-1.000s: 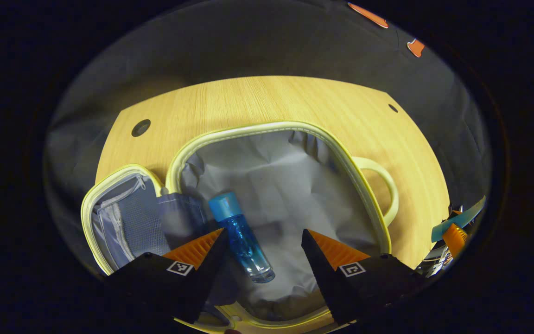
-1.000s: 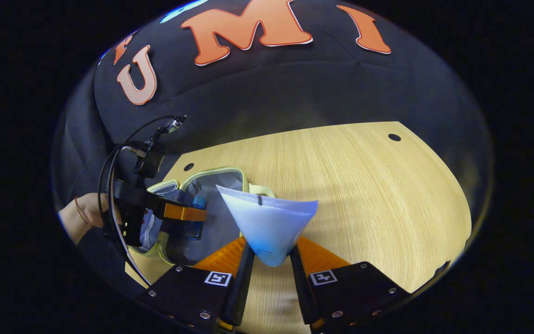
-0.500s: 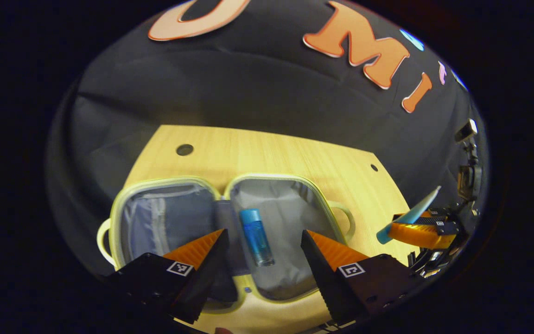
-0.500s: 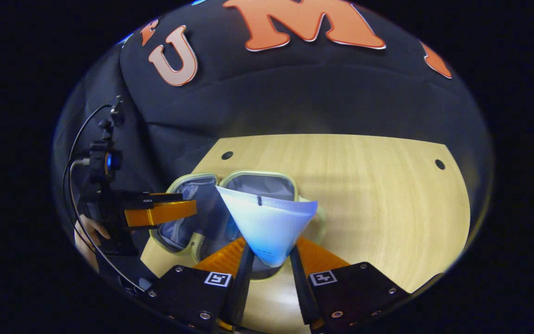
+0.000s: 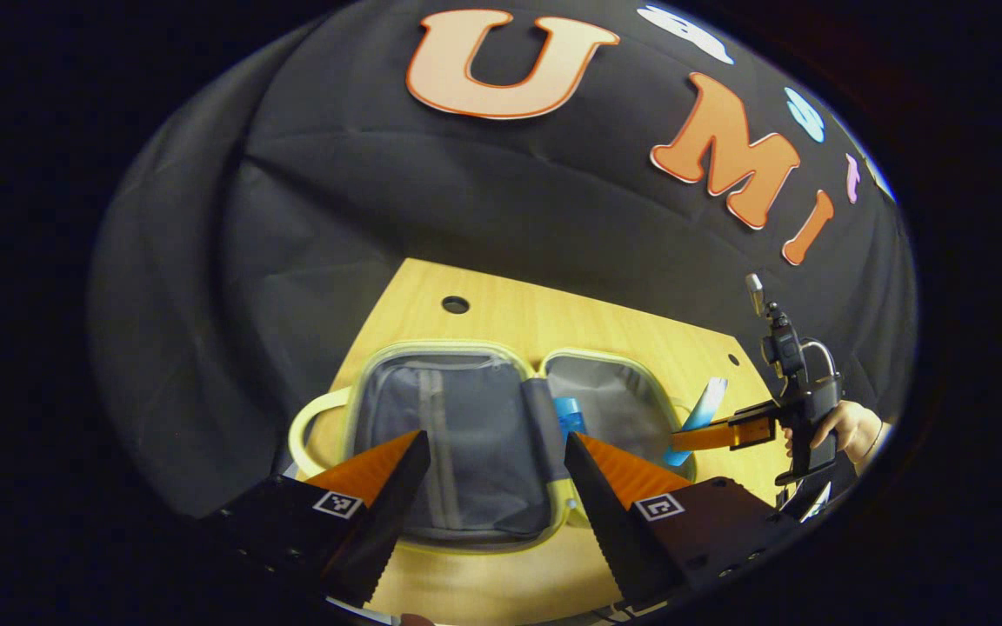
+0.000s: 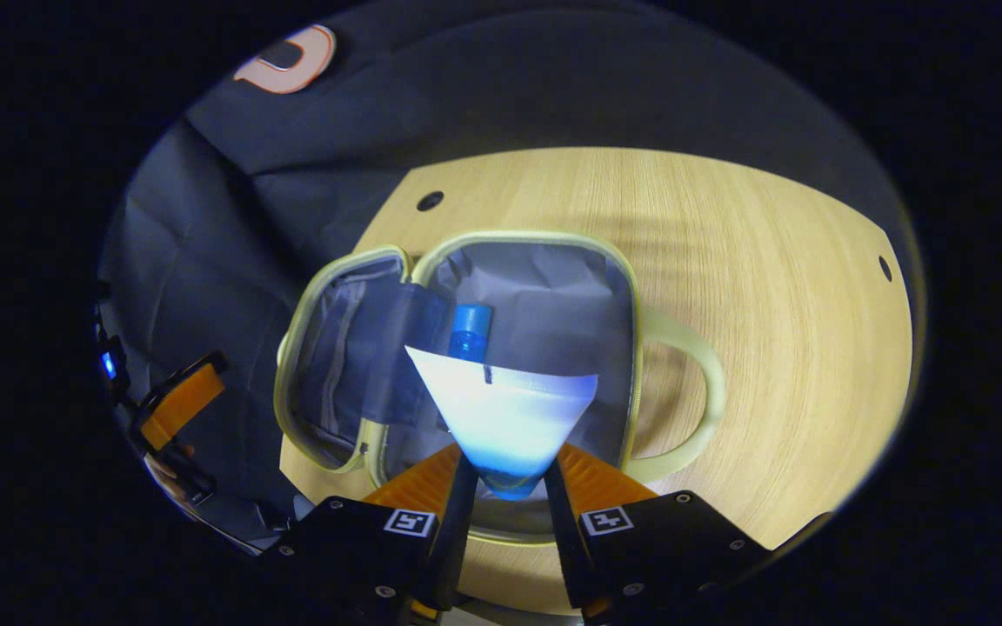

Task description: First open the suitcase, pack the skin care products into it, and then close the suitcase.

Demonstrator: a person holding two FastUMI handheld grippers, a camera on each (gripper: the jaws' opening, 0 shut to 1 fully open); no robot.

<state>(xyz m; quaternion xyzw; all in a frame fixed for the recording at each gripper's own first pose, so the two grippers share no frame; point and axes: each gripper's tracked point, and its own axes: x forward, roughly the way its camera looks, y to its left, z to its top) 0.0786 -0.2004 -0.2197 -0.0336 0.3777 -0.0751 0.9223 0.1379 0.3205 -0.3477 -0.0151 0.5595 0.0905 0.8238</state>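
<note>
The case [image 6: 353, 348] lies open flat on the desk [image 6: 771, 287]; its two grey halves face up, and a loop handle [image 6: 692, 382] sticks out at the side. A blue bottle [image 6: 469, 330] lies inside one half, near the middle fold. The right tongs [image 6: 503, 474] are closed tight on the thin end of a white and blue tube [image 6: 501, 413]; the tube hangs over the open case. The left tongs [image 5: 494, 474] are spread wide and hold nothing; they hover over the near edge of the case.
</note>
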